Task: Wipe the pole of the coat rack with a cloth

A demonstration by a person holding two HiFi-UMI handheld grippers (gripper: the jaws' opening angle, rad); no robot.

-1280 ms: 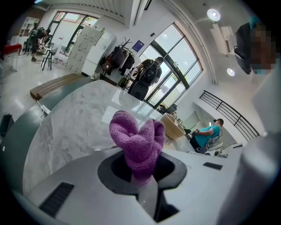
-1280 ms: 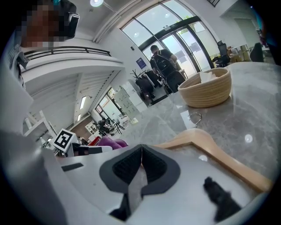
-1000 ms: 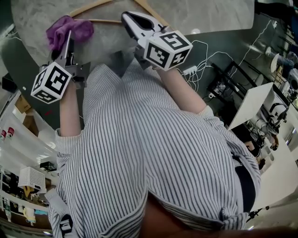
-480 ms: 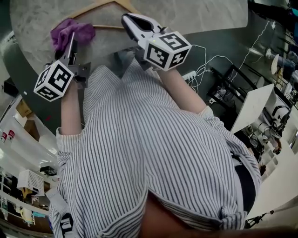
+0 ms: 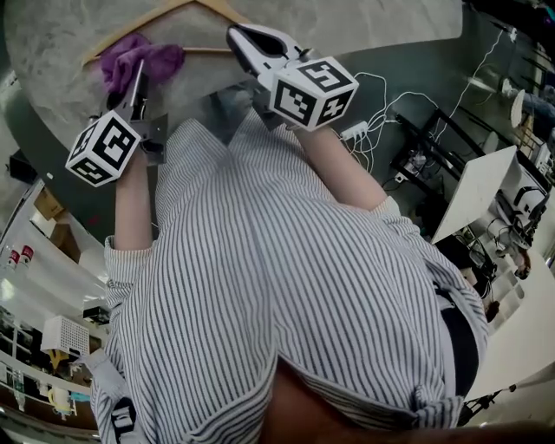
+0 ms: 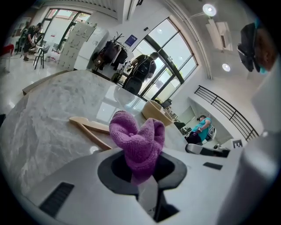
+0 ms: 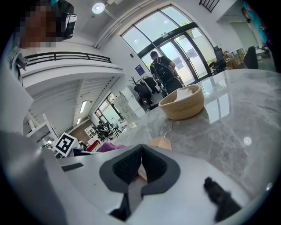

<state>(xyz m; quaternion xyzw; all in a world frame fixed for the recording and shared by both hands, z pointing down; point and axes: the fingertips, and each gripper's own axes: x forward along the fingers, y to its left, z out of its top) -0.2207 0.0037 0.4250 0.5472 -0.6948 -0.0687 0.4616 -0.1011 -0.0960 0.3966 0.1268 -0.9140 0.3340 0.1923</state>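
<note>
One purple knitted cloth (image 6: 137,140) sits bunched between the fingers of the left gripper (image 6: 139,169), which clamp it just above the grey marble bench (image 5: 373,26). No pole of a coat rack shows near either gripper, so I judge that only the pickup is done and all the wiping is left. The right gripper (image 7: 140,165) hovers alongside, fingers pressed together on nothing, near a wooden clothes hanger (image 7: 165,143) lying on the bench.

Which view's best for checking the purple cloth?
Left gripper view: the purple cloth sits centre frame, large, pinched in the left claw. Head view shows it small at the top left, over the table. Right gripper view shows just a purple sliver, mostly hidden.
</note>
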